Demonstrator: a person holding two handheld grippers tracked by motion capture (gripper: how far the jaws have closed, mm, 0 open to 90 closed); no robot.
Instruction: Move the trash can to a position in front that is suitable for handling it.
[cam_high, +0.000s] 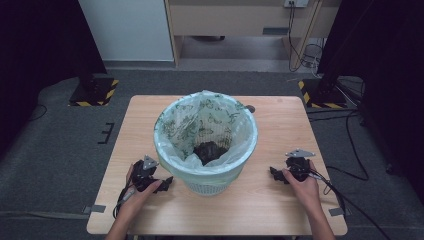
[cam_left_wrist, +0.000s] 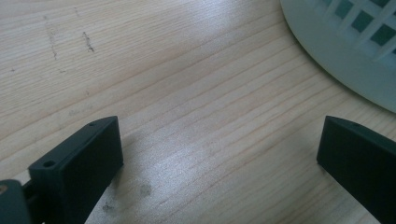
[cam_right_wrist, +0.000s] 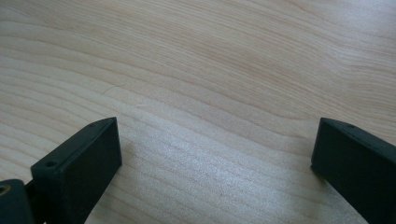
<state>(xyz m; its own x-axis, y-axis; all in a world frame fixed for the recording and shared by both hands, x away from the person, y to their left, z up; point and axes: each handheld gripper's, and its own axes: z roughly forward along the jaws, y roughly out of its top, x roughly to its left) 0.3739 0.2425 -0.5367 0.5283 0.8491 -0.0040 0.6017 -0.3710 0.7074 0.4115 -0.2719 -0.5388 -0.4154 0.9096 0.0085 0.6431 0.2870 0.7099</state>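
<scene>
White waste bin (cam_high: 206, 150), lined with a patterned bag (cam_high: 200, 120), stands mid-table (cam_high: 280, 215). Left gripper (cam_high: 167, 182) rests just left of the bin, jaws wide and empty. Right gripper (cam_high: 274, 173) rests right of the bin, jaws wide and empty.

A white lattice wastebasket (cam_high: 210, 186) stands upright mid-table, lined with a butterfly-print bag (cam_high: 186, 122) holding dark rubbish (cam_high: 210, 151).
</scene>
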